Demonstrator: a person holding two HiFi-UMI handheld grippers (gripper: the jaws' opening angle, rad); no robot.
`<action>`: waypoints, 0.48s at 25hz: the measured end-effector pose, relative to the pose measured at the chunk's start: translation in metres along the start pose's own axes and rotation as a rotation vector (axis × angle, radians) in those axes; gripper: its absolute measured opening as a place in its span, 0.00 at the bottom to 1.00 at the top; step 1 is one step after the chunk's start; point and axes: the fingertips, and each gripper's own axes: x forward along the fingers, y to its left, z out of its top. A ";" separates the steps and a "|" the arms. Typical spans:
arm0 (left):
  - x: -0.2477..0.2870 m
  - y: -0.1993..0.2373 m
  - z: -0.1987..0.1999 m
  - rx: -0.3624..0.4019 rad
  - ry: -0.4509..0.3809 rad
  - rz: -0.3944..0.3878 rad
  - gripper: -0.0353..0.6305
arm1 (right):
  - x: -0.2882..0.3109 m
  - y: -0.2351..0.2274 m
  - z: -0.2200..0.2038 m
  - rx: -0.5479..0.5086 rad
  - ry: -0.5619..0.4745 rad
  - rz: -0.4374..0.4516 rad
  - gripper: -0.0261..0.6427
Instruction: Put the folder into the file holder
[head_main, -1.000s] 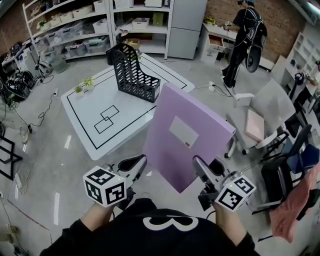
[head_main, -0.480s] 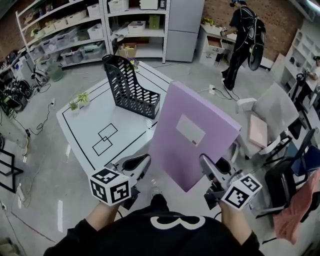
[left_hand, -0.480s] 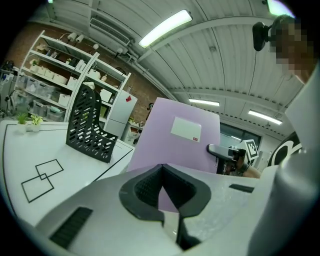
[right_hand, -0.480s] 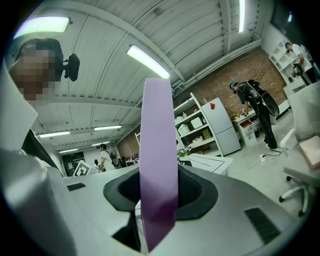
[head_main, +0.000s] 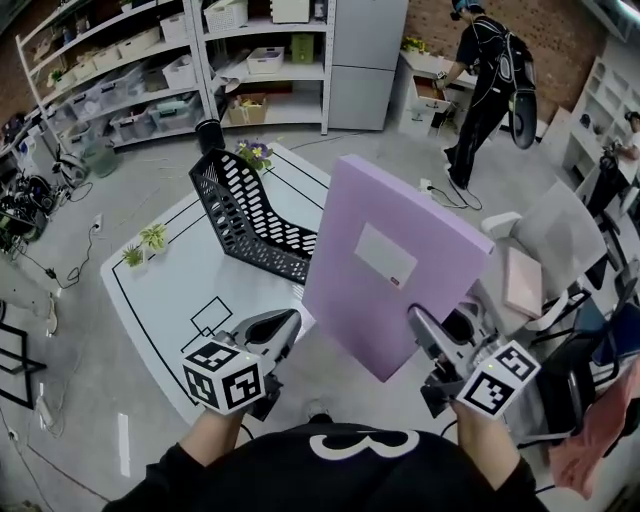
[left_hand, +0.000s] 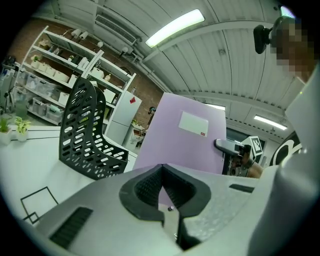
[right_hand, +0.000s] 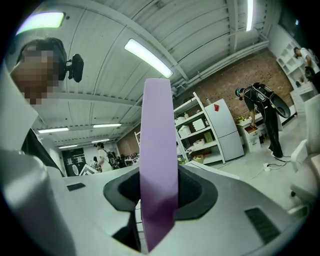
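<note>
i'd carry the purple folder (head_main: 395, 265) over the black mesh file holder (head_main: 245, 220) on the white table (head_main: 170, 300), line its lower edge up with the open slot, lower it upright and let go only once it's seated. right gripper (head_main: 418, 325) is clamped on the folder's lower edge, and the folder stands in the air near the holder. left gripper (head_main: 285, 325) has its jaws together, empty, just beside the folder.

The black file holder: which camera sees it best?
The head view: it shows nearly all of the black file holder from above, open slot and all, standing on the white table. The left gripper view shows it side-on. The right gripper view misses it; the purple folder fills the middle.
</note>
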 end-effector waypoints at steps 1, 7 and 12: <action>0.004 0.008 0.005 0.000 -0.007 0.007 0.06 | 0.010 -0.003 0.005 -0.005 -0.003 0.010 0.28; 0.011 0.040 0.030 0.016 -0.047 0.053 0.06 | 0.059 -0.006 0.035 -0.054 -0.024 0.093 0.28; 0.007 0.063 0.044 0.001 -0.098 0.102 0.06 | 0.093 -0.006 0.063 -0.116 -0.041 0.145 0.28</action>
